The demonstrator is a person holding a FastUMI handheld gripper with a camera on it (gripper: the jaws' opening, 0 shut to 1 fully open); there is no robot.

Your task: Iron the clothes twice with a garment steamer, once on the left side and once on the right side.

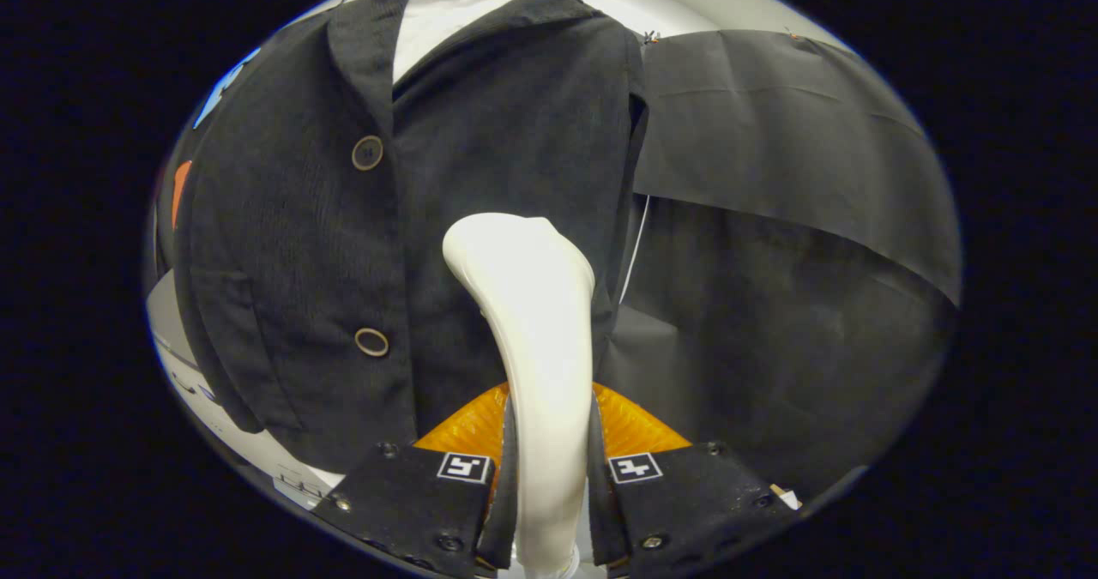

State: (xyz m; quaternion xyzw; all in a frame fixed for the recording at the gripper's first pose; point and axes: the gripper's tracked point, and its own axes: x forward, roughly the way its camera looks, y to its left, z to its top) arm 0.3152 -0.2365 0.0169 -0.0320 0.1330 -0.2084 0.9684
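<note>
Dark jacket (480,219) — beyond gripped steamer (536,330)

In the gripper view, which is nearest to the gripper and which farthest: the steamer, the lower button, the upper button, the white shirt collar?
1. Steamer: clamped between the fingers of the gripper.
2. Lower button: on the dark jacket, beyond the fingers, left of the steamer.
3. Upper button: higher up the same jacket front.
4. White shirt collar: at the jacket's neck, farthest.

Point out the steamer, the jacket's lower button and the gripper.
steamer (533,304): gripper view, back of its white head.
lower button (371,342): gripper view, its centre.
gripper (546,476): gripper view, midway between fingertips, shut on the steamer handle.
</note>
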